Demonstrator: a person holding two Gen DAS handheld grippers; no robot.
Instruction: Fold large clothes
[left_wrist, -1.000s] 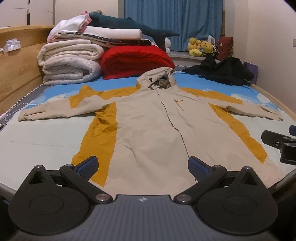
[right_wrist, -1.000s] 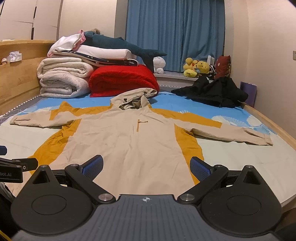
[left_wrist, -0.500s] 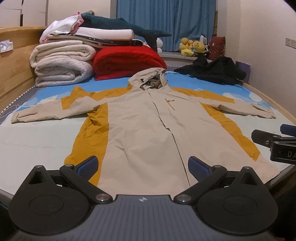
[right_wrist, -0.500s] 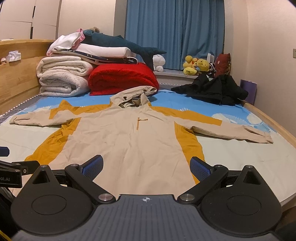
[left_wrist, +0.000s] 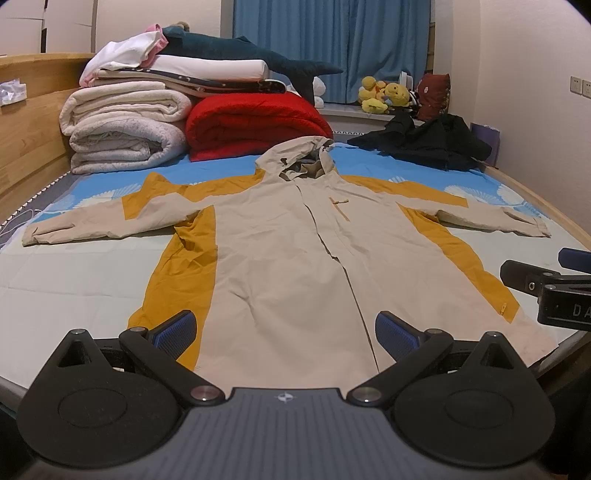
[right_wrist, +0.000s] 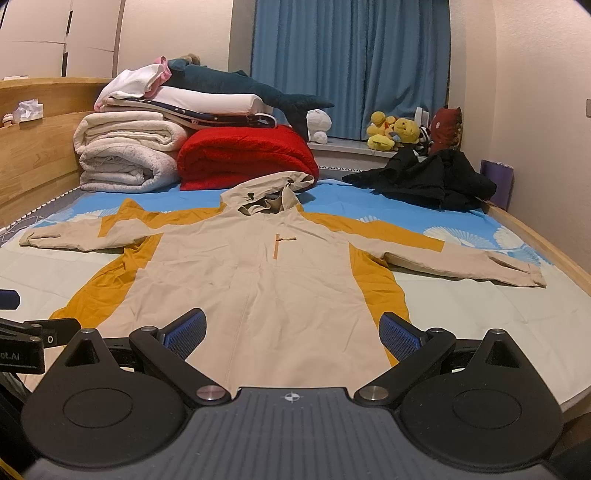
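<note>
1. The left gripper is hovering just short of the bed's near edge, its blue-padded fingers spread wide with nothing between them; it is lining up on the hem left of the zip, probably so either lower corner is within reach.
2. The right gripper is sitting alongside at the same low height, jaws likewise wide apart and empty, pointing at the hem's right half. Keeping both low and level suits a two-handed pinch of the bottom edge.
3. The jacket, beige with mustard side panels, is lying front up and zipped on the bed, hem nearest the grippers. It is lying flat, so folds can land cleanly.
4. The left sleeve and right sleeve are stretching straight out to either side, apart from the body, likely ready for folding inward first.
5. The hood is lying crumpled at the far end, beside the red blanket.
6. Folded bedding and a dark garment heap are sitting further back, well clear of the jacket.
</note>
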